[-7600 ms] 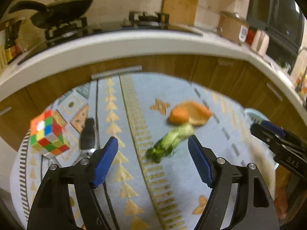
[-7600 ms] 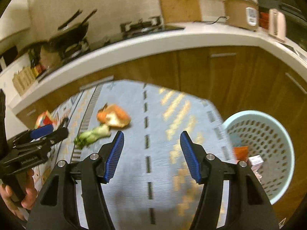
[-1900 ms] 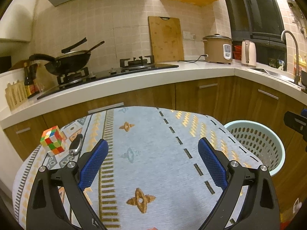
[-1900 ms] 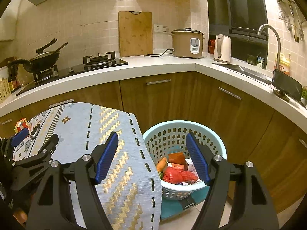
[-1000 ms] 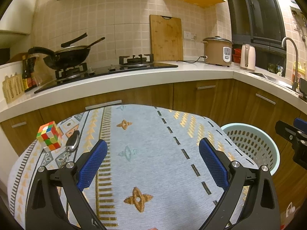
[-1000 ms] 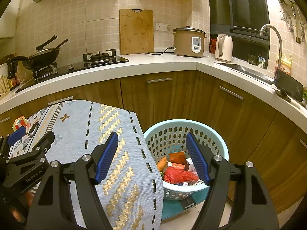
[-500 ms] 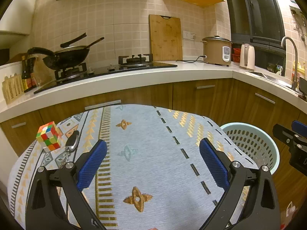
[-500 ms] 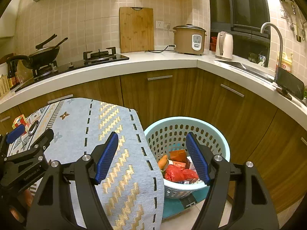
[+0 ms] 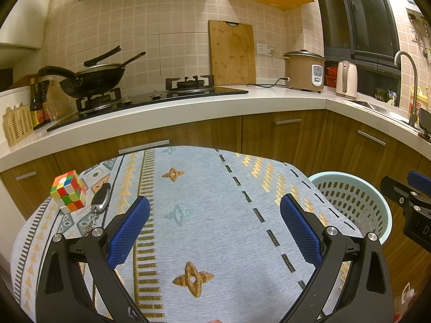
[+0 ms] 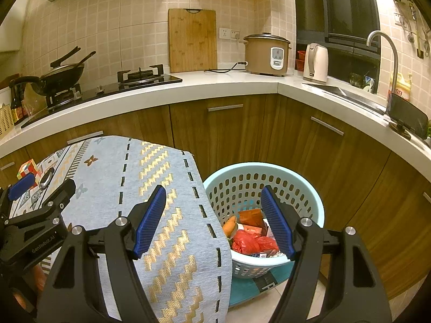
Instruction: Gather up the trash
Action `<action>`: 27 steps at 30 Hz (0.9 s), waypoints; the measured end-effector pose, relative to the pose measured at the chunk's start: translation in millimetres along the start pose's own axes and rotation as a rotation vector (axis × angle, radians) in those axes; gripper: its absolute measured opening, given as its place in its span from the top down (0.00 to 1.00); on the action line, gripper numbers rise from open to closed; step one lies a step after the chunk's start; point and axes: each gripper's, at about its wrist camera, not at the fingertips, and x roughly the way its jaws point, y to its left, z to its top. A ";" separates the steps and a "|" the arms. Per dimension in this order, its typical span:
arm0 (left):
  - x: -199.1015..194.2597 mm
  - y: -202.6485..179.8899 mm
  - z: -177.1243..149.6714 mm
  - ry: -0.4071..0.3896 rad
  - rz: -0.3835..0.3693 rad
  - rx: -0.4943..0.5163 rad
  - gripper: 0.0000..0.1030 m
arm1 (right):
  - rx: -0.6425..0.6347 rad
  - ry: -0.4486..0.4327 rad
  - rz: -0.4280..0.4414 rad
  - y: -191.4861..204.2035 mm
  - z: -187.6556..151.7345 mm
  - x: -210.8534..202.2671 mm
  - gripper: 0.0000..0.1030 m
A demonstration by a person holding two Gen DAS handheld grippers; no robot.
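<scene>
Both jaws are spread wide and nothing is gripped: the left gripper [image 9: 214,224] is held over the cloth [image 9: 215,188], the right gripper [image 10: 214,219] above the basket [image 10: 309,188]. Trash [image 10: 252,239] is seen inside the basket.

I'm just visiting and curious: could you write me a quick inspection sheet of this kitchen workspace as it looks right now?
Surface: patterned tablecloth covers the table; no trash seen on it.
Job's things: laundry-style basket beside the table holds a carrot, red wrapper and cartons.
Clutter: puzzle cube and car key at the cloth's left edge.
Grippers: left hand-held gripper open, empty; right hand-held gripper open, empty, above the basket.
Cables: rice cooker cord runs along the counter.
Surroundings: wok, cutting board, kettle, sink tap.
</scene>
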 end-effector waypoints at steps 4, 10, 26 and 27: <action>0.1 0.2 -0.1 0.000 -0.001 -0.001 0.09 | -0.002 0.002 0.001 0.7 -0.8 0.8 0.33; 0.9 0.5 0.5 0.000 0.000 0.002 0.09 | -0.002 0.002 0.001 0.4 -1.0 0.7 0.33; 2.0 2.2 0.6 -0.002 -0.004 0.002 0.08 | -0.003 0.003 0.000 2.0 -1.5 1.6 0.33; 2.1 2.3 0.6 -0.002 -0.004 0.003 0.08 | -0.003 0.004 0.001 1.8 -1.0 1.4 0.33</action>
